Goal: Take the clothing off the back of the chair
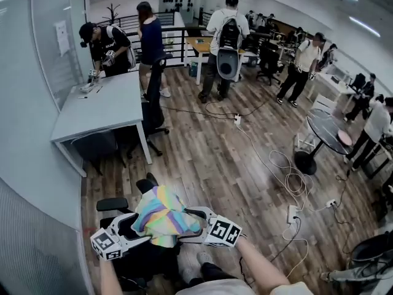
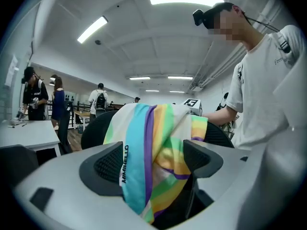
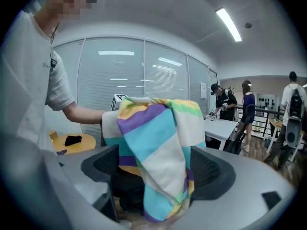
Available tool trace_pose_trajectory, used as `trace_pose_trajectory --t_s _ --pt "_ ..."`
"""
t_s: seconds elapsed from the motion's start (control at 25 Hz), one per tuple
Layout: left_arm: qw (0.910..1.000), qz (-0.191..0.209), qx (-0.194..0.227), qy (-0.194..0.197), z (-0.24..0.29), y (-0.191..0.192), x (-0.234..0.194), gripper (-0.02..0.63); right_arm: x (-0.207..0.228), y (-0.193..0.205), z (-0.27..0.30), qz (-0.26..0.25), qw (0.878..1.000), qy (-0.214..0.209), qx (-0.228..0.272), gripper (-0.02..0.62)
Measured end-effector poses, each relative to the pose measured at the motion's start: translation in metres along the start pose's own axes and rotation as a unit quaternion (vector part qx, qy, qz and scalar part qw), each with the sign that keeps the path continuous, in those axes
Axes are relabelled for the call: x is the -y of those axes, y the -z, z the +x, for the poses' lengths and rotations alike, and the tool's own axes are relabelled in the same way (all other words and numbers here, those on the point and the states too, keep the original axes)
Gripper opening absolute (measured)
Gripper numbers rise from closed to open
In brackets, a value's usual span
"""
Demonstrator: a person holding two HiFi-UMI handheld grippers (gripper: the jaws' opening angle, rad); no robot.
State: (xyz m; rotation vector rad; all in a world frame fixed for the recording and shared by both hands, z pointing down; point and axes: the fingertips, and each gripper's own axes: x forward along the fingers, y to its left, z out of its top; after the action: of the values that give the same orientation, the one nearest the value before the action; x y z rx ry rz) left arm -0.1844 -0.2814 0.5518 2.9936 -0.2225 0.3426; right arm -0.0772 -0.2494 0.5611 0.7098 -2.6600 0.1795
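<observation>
**Clothing (image 1: 161,215) hangs in the gap of both open grippers**

The striped clothing lies over the top of the chair back (image 2: 95,128) and drops down both sides of it. Its long run goes from above each gripper's jaws to below them.

The left gripper (image 2: 153,162) has its jaws spread wide. A fold of the clothing falls straight through the gap, close against the left pad and just beside the right one. Neither pad pinches it, so nothing is held.

The right gripper (image 3: 153,166) is just as wide open. Another fold hangs between its pads, nearer the right one, and is likewise not clamped.

In the head view the two grippers come at the clothing from opposite sides and point towards each other across it. From the left gripper the fabric lies dead ahead, with the right gripper's marker cube (image 2: 192,104) showing just beyond it. From the right gripper the left gripper's marker cube (image 3: 119,100) shows past the fabric in the same way.

Neither hand is nearer, since each already has cloth inside its jaws. My judgement is that the coming move depends on closing where they stand and then lifting up and clear of the chair back.

By count there are:
- one piece of clothing
- one chair carrying it
- two grippers, both empty-handed
</observation>
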Motion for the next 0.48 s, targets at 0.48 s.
trace_pose_trajectory --t_s 0.48 --pt "0.9999 0.007 -0.014 0.000 0.017 -0.005 -0.039 0.431 0.049 -0.022 0.028 -0.043 0.998 -0.045 -0.018 0.430"
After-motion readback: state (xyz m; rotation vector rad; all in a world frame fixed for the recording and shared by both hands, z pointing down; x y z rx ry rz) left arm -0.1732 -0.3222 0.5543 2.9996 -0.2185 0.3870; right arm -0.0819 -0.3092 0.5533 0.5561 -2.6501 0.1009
